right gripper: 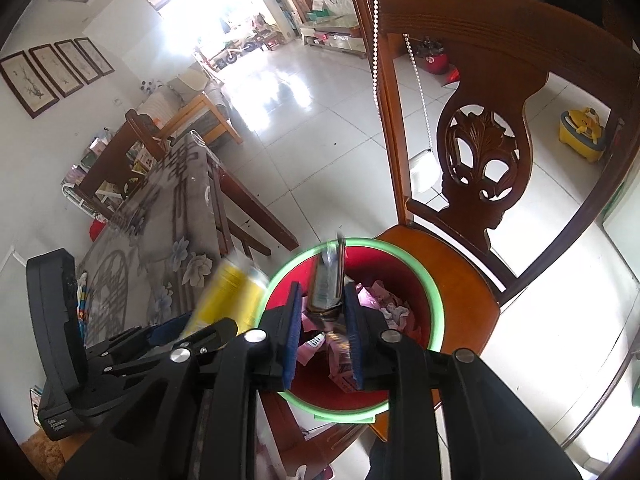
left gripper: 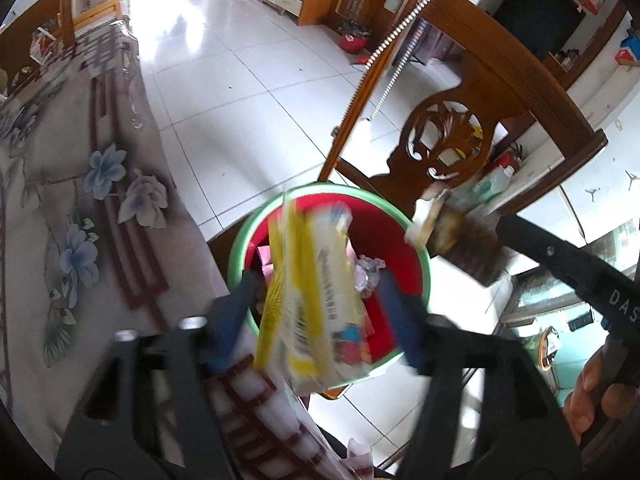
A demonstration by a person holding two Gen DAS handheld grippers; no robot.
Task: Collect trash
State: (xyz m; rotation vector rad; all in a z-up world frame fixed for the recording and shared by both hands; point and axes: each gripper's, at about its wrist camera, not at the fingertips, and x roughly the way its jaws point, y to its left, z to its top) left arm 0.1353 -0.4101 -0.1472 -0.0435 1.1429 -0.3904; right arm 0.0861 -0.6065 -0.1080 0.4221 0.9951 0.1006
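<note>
We see our left gripper (left gripper: 320, 316) spread wide above the bin (left gripper: 416, 248), a blurred yellow packet (left gripper: 308, 296) loose between its fingers (left gripper: 234, 320)

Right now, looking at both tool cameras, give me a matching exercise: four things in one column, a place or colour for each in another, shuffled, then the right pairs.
Things:
1. yellow package
2. bin
3. bead string
4. brown wrapper

Descriptions:
A. hangs over the chair back
B. between the left tool fingers
C. red inside, green rim, on the chair seat
D. between the right tool fingers

Pairs: 1-B, 2-C, 3-A, 4-D
</note>
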